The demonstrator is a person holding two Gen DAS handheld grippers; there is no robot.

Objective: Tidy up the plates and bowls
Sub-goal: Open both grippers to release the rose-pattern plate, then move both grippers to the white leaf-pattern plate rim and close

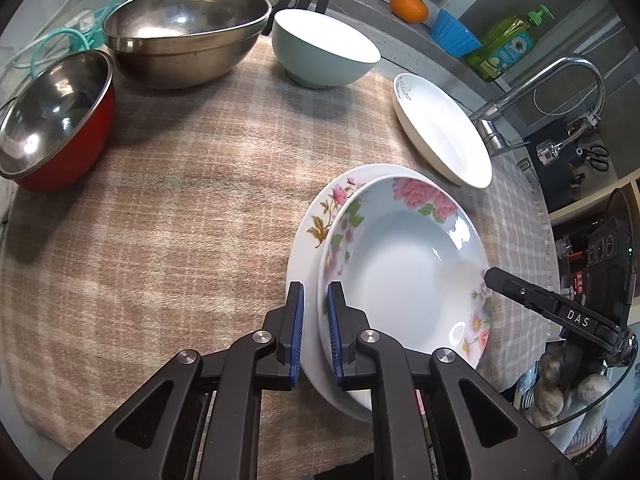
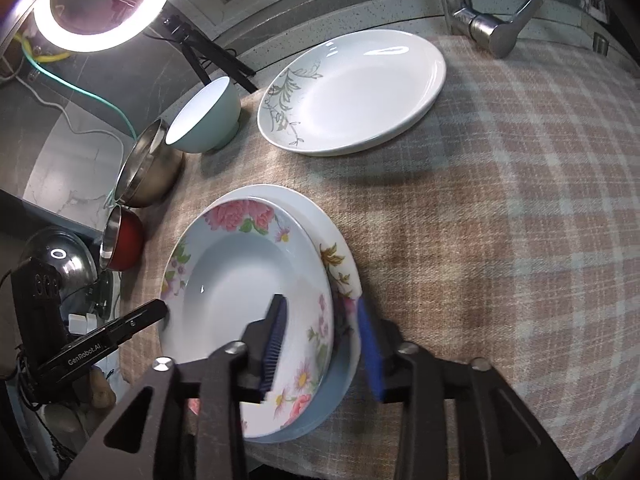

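Note:
A deep floral plate (image 1: 400, 264) (image 2: 240, 280) lies stacked on a wider flowered plate (image 1: 320, 216) (image 2: 340, 264) on the checked cloth. My left gripper (image 1: 315, 288) straddles the stack's near-left rim, its pads slightly apart with the rim between them. My right gripper (image 2: 320, 302) stands open across the opposite rim, one finger over the deep plate's well, the other outside. A white leaf-patterned plate (image 1: 440, 136) (image 2: 352, 88), a pale green bowl (image 1: 320, 48) (image 2: 208, 120), a large steel bowl (image 1: 184, 32) and a red bowl (image 1: 56, 120) stand farther back.
A faucet (image 1: 540, 88) (image 2: 480, 20) rises at the cloth's far edge. On the ledge behind it are an orange (image 1: 409, 7), a blue cup (image 1: 454, 34) and a green soap bottle (image 1: 508, 44). A ring light (image 2: 104, 4) glows on a tripod near the bowls.

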